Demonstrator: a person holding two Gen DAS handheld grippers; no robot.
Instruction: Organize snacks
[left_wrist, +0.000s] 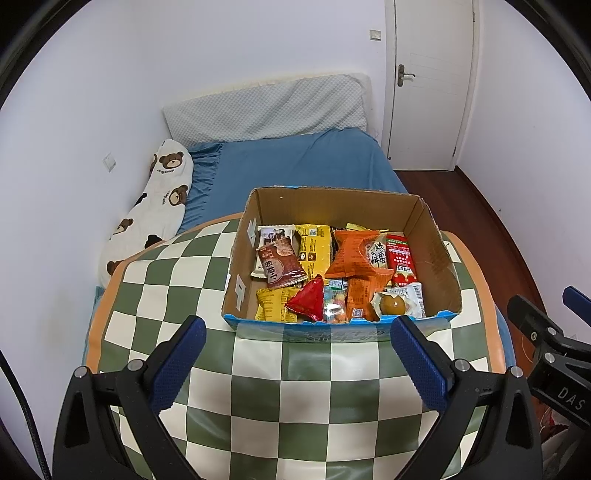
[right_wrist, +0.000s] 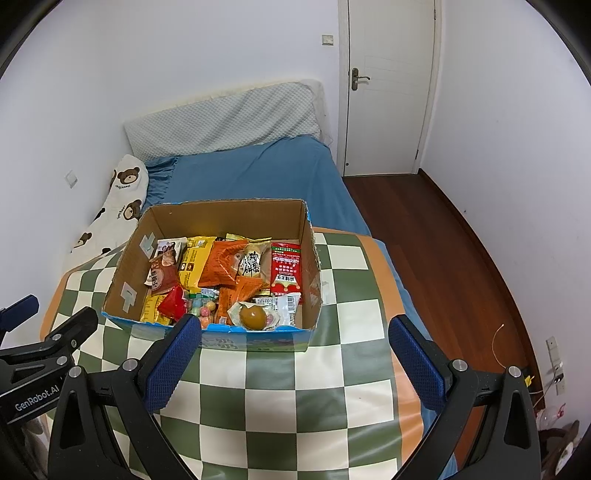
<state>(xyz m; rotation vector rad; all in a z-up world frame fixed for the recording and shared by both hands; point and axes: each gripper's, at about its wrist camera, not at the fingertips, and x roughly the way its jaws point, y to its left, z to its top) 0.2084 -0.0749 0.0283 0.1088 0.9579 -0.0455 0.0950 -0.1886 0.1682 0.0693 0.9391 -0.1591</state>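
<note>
**Snacks all in the box, both tongs empty**

Bedroom walls and a blue bed (left_wrist: 295, 162) sit behind the checked cloth (left_wrist: 295, 406) I'm working over.

From my left wrist: my left tongs (left_wrist: 297, 354) are spread wide and hold nothing, hovering low over the cloth. Straight ahead, just past the tips, stands the cardboard box (left_wrist: 432, 236), top open, which is why every packet shows. The snacks (left_wrist: 332, 273) lie in it in a loose jumble: a brown packet (left_wrist: 279, 264) ahead and left, a red triangle pouch (left_wrist: 308, 301) near the front wall, a wrapped egg (left_wrist: 393, 304) ahead and right. My right tongs (left_wrist: 535, 325) edge in from the right.

From my right wrist: my right tongs (right_wrist: 295, 350) are spread wide too, gripping nothing. The box is ahead and left of them, its front corner behind my left finger (right_wrist: 177, 362). No packet lies on the cloth, so this would fit either snacks waiting to be sorted or snacks already gathered.
</note>
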